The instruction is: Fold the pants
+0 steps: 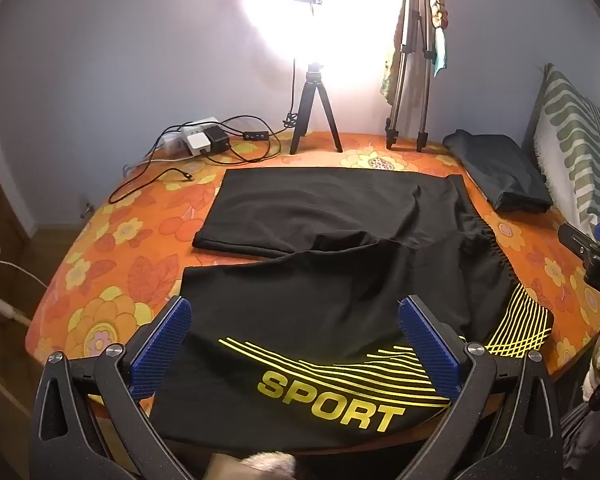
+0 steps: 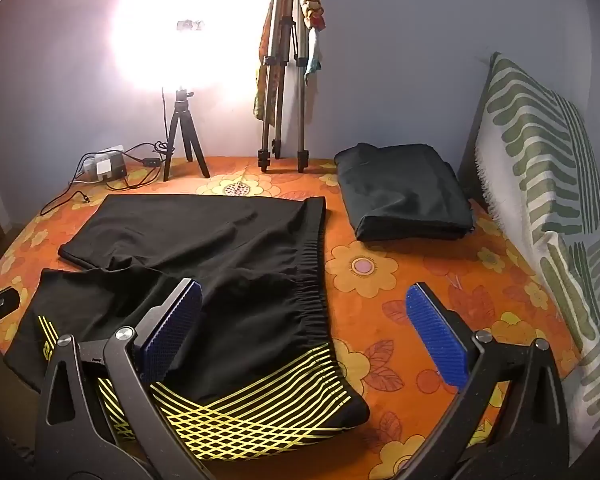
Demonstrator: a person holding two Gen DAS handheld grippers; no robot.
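Black pants (image 1: 324,248) with yellow stripes and the word SPORT lie spread on the orange flowered bed (image 1: 112,264), waistband to the right, legs to the left. My left gripper (image 1: 294,340) is open and empty, above the near leg by the SPORT print. My right gripper (image 2: 314,334) is open and empty, over the waistband end of the pants (image 2: 228,256); its left finger is above the cloth and its right finger is above the bare bedsheet (image 2: 400,320). The right gripper's body shows at the right edge of the left wrist view (image 1: 592,252).
A folded dark garment (image 2: 408,192) lies at the back right of the bed. Two tripods (image 2: 284,80), a bright lamp, a power strip with chargers and cables (image 1: 196,140) stand along the back wall. A green-striped pillow (image 2: 540,160) leans at the right.
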